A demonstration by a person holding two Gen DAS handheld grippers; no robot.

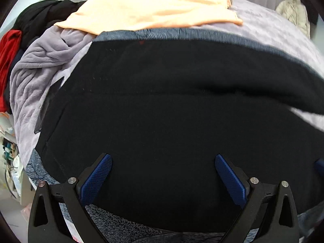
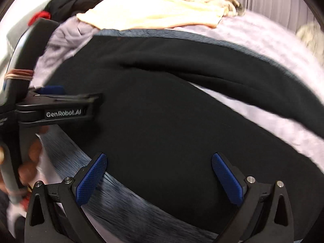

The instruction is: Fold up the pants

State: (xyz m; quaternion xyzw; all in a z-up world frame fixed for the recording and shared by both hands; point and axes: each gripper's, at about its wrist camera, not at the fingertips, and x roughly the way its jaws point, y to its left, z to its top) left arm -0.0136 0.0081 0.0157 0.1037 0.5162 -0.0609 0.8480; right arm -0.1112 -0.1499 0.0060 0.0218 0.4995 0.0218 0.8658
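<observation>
Pants [image 1: 162, 121], one black pair, lie spread across a lavender blanket [image 1: 36, 77] in the left wrist view, with one peach garment [image 1: 145, 12] and a dark-and-red clothes heap [image 1: 18, 34] behind. The left gripper [image 1: 163, 180] hovers over the near edge with its two blue pads [image 1: 97, 178] spread wide, holding nothing.

From the right wrist, the pants [image 2: 162, 111] show both legs fanning rightward, blanket visible between them. The right gripper [image 2: 159, 179] is likewise spread and empty above the near hem. Judging by this, each gripper should pinch the near edge well apart and lift together, keeping the cloth taut.
</observation>
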